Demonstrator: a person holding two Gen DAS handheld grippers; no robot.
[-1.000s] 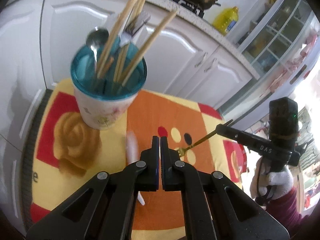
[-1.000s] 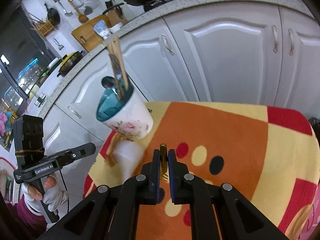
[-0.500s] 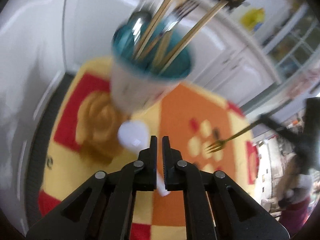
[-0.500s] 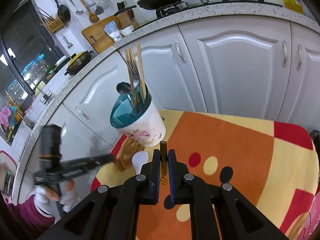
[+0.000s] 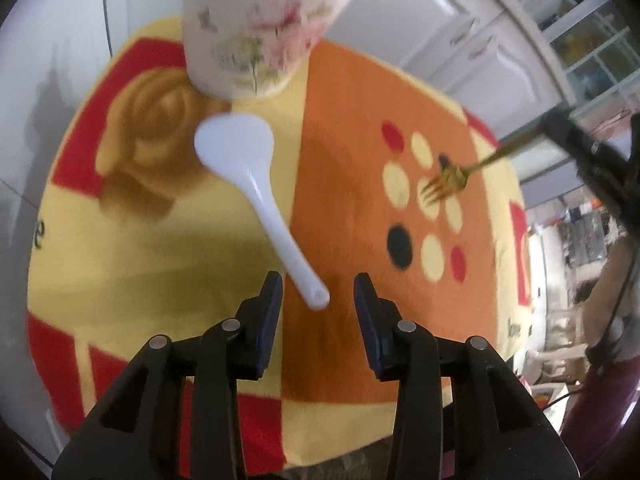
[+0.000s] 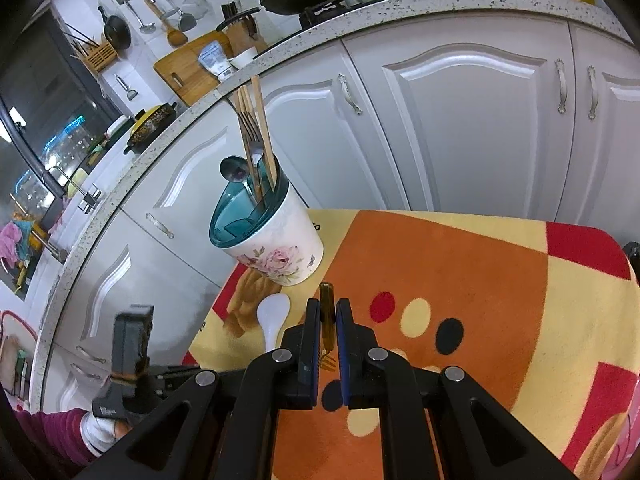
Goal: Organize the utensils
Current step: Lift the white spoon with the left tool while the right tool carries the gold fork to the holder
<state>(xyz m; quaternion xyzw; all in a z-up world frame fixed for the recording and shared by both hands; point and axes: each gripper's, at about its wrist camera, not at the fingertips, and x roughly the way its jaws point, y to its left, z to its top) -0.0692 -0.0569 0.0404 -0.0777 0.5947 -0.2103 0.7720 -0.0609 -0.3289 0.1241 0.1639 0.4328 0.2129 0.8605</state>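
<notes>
Between the parted jaws of the left gripper (image 5: 318,290), just opened: the tail end of the white plastic rice spoon (image 5: 248,184), pads clear of it on both sides, nothing gripped yet. Best done by settling lower so both pads bracket the handle near its tip, then closing squarely across the narrow shaft rather than along it; smooth, thin plastic lying flat on soft cloth, likely to skid or pivot if pinched off-centre. Spoon bowl near the far left of the orange, yellow and red patterned blanket (image 5: 352,200), just short of the white floral ceramic utensil holder with a teal insert (image 6: 276,240), already crowded with wooden chopsticks (image 6: 262,128), a metal fork and a metal spoon. Over toward the right edge, clamped shut in the right gripper (image 6: 328,320): a slim gold fork (image 5: 448,184), tines hovering above the spotted patch. White cabinet doors (image 6: 460,120) behind; no obstacle between spoon and holder except the leaning chopsticks.
</notes>
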